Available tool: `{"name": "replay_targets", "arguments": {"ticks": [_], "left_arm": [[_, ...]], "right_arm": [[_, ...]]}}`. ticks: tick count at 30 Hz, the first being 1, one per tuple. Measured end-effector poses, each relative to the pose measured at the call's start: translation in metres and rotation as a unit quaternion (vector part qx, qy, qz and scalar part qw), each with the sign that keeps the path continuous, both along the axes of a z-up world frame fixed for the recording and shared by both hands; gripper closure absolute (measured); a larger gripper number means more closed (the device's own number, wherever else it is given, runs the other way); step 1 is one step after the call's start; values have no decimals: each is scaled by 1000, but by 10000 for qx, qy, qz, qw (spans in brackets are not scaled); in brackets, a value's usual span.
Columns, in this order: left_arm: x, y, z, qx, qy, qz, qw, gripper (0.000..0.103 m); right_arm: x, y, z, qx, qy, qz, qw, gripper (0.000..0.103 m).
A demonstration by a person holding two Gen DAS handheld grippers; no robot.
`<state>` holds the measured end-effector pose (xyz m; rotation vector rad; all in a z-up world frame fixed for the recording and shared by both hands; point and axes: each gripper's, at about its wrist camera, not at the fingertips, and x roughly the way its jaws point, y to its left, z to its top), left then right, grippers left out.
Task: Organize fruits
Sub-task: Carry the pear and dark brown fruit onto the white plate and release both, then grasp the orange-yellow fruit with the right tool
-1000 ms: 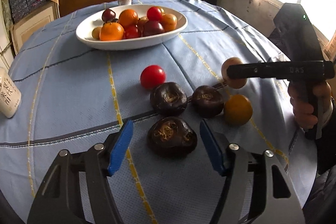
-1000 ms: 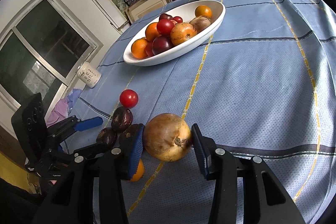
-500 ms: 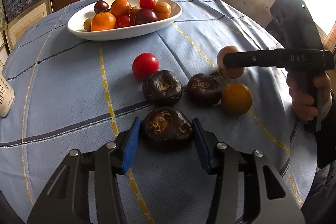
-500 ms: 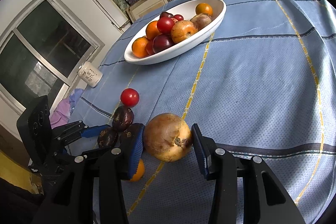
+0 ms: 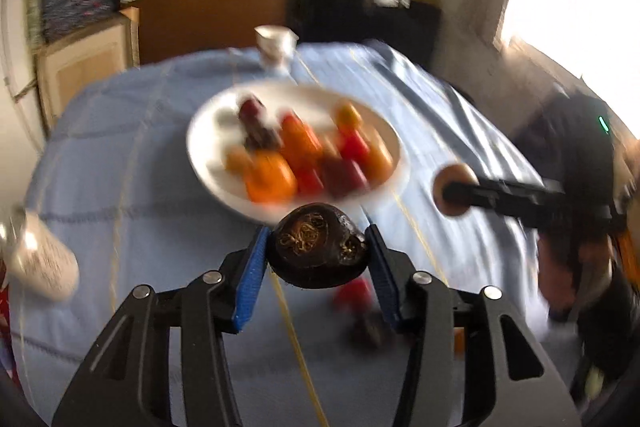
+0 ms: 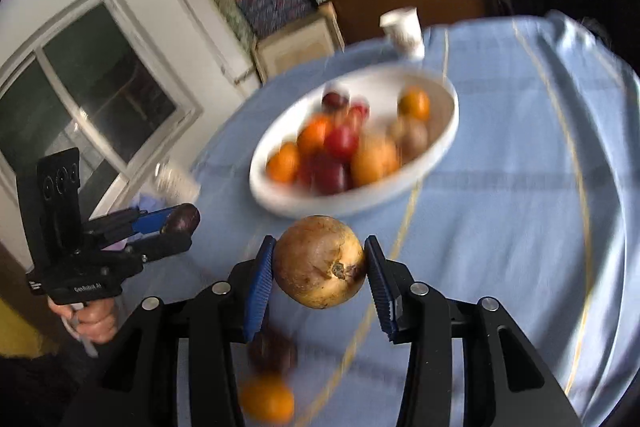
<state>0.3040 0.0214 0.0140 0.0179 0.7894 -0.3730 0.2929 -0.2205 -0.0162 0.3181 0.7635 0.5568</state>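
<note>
My left gripper [image 5: 316, 247] is shut on a dark wrinkled fruit [image 5: 318, 247], held in the air above the blue tablecloth. My right gripper [image 6: 319, 261] is shut on a tan round fruit [image 6: 320, 261], also lifted. The white oval bowl [image 5: 208, 135] of oranges, red and dark fruits lies ahead of both, blurred. In the right wrist view the bowl [image 6: 444, 143] is beyond the tan fruit, and the left gripper [image 6: 180, 223] shows at the left with its dark fruit. In the left wrist view the right gripper [image 5: 454, 189] shows at the right with the tan fruit.
On the cloth below lie a red fruit [image 5: 354, 297], a dark fruit [image 6: 272, 349] and an orange [image 6: 266, 401]. A paper cup [image 5: 274, 43] stands behind the bowl. A white jar [image 5: 40, 259] sits at the table's left edge. A person's hand [image 6: 94, 321] grips the left handle.
The left gripper closed on the nearest dark fruit and lifted it off the cloth toward the bowl. The right gripper rose with the tan fruit. Both views now look more toward the bowl.
</note>
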Motion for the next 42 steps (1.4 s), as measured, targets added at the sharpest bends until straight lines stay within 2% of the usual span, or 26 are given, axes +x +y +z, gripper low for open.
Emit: {"name": "replay_targets", "arguments": {"ticks": [3,5,8,9,10,11,12,16,21,24,28,30,33,36,38,42], "left_arm": [[42,0,0,-59,9,402,9992,55],[70,-4,-6,-65,145,571,9982,55],[94,-11,-13,215,146,812,9964,55],[100,-13,-15,302,168,881,9955,52],[103,-14,-15,379,194,997,9941,37],[101,-13,-14,406,190,1086,9931,28],[97,-11,-11,393,118,1153,9925,17],[73,-19,5,676,-304,1203,9900,14],[37,-23,18,665,-511,1203,9892,10],[11,-23,13,677,-610,1245,9880,5],[-12,-13,-14,644,-361,1275,9891,5],[-19,-2,-35,742,-62,1487,9861,5],[-27,13,-55,623,375,1643,9837,5],[-36,27,-66,403,614,1690,9829,5],[-42,31,-70,417,624,1755,9816,5],[-49,35,-71,507,553,1819,9805,5]], "right_arm": [[34,5,2,13,-198,-361,9992,58],[56,8,-4,21,-165,-525,9985,58],[76,9,-11,198,-89,-576,9981,56],[78,9,-10,198,-176,-595,9979,56],[76,8,-9,217,-263,-603,9976,47],[72,7,-6,247,-368,-615,9971,32],[66,5,-2,285,-518,-637,9962,29],[46,4,12,152,-813,-546,9951,28],[12,-4,14,141,-854,-427,9953,25],[-9,-8,9,90,-832,-355,9959,23],[-37,-7,-7,-133,-670,-89,9976,22],[-48,-5,-17,-138,-469,68,9988,20],[-66,3,-26,-145,-249,432,9986,19],[-82,10,-20,-336,-457,615,9965,19],[-94,13,-17,-498,-644,597,9949,13],[-121,27,-16,-1207,-845,536,9876,10]]}}
